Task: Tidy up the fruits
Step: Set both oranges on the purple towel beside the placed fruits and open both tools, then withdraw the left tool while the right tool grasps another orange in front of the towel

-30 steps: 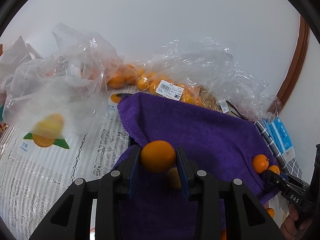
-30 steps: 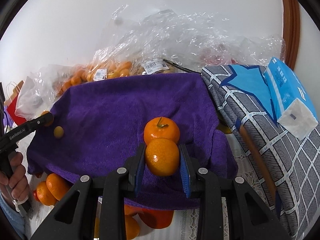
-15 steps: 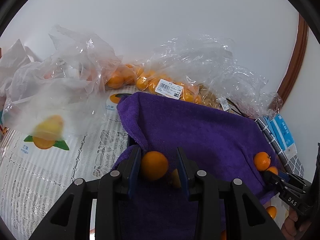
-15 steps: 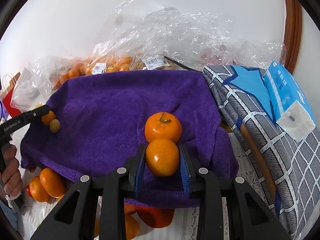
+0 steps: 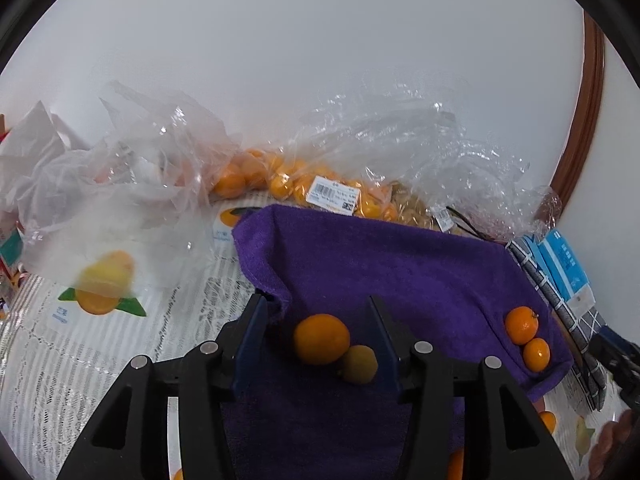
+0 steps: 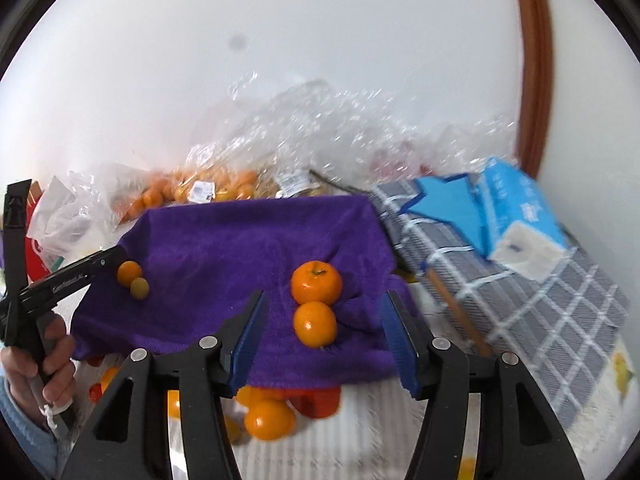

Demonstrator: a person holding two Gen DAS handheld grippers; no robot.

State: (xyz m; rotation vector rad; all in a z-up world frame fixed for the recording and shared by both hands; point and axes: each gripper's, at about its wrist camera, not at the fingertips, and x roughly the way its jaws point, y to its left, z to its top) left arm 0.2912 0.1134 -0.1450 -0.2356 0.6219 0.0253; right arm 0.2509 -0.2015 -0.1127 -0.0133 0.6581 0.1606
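Note:
A purple towel [image 5: 392, 268] [image 6: 240, 256] lies on the table. In the left wrist view my left gripper [image 5: 318, 344] is open; an orange [image 5: 321, 338] and a small yellowish fruit [image 5: 359, 363] rest on the towel between its jaws. In the right wrist view my right gripper [image 6: 322, 338] is open; a small orange [image 6: 315, 323] lies on the towel between its jaws, touching a bigger stemmed orange [image 6: 316, 282] behind it. Both pairs show in the other view: stemmed orange [image 5: 521, 324], small orange [image 5: 536, 354], orange [image 6: 129, 273], yellowish fruit [image 6: 139, 288].
Clear plastic bags of oranges [image 5: 296, 184] [image 6: 200, 192] lie against the wall behind the towel. An empty-looking bag [image 5: 112, 208] sits at left. A checked cloth [image 6: 520, 280] with a blue tissue pack [image 6: 516, 208] is at right. Loose oranges [image 6: 270, 418] lie below the towel's front edge.
Both grippers have opened and let go of their oranges, which now rest on the towel. Both grippers have drawn back a little.

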